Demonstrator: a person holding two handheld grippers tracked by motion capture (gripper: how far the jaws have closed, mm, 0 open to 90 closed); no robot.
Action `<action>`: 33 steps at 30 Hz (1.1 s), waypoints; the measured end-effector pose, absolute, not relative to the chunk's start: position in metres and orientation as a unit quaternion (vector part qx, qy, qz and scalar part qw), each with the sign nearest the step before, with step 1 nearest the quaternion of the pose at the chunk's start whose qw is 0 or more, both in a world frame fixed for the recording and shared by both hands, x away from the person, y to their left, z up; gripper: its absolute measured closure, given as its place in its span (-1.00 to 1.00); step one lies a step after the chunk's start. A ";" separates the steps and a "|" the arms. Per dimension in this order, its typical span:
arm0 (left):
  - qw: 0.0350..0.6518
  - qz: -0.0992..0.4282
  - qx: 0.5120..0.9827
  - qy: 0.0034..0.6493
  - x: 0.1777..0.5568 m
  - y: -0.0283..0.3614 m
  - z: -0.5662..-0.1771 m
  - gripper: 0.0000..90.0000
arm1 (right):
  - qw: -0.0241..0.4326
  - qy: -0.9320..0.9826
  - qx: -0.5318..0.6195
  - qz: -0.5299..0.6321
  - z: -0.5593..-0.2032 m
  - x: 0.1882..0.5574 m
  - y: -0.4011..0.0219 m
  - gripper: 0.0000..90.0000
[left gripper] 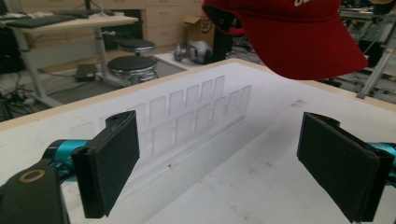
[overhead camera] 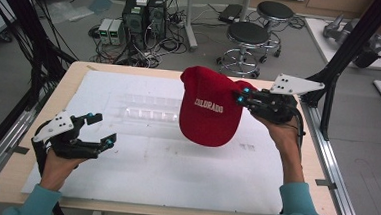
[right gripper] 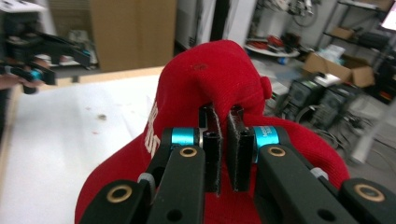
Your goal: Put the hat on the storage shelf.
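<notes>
- We're working over a big worktop w/ a white sheet on it, wood edge showing all round.
- We're holding a red cap up in the air above the worktop's far-right part, brim hanging down toward us, white "COLORADO" lettering on the front.
- A clear plastic rack w/ rows of slots is lying flat on the sheet, left of the cap & apart from it; in the left gripper view it's sitting just past the pads.
- Our right tongs are pinching a fold of the cap's crown fabric, pads nearly together on it.
- Our left tongs are standing wide open, nothing btwn them, hovering over the near-left of the worktop, well apart from the cap.
</notes>
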State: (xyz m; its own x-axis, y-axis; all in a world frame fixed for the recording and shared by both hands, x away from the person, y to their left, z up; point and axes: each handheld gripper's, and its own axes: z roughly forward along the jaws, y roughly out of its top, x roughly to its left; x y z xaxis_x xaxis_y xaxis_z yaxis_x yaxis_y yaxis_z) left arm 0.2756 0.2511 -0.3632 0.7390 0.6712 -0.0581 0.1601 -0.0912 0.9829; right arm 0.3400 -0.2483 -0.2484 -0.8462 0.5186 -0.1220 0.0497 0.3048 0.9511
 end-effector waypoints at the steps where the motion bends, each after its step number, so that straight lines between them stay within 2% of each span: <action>1: 0.606 0.207 0.710 0.293 0.276 0.249 -0.362 -0.71 | 0.206 0.779 0.177 0.565 -0.248 0.340 -0.246 0.92; 13: 0.593 0.130 0.744 0.277 0.290 0.220 -0.355 -0.72 | 0.188 0.787 0.134 0.572 -0.247 0.341 -0.220 0.92; 23: 0.597 0.092 0.740 0.295 0.301 0.209 -0.361 -0.72 | 0.171 0.786 0.098 0.586 -0.246 0.340 -0.205 0.92; 33: 0.611 0.039 0.738 0.283 0.308 0.200 -0.364 -0.72 | 0.153 0.784 0.074 0.597 -0.247 0.340 -0.192 0.92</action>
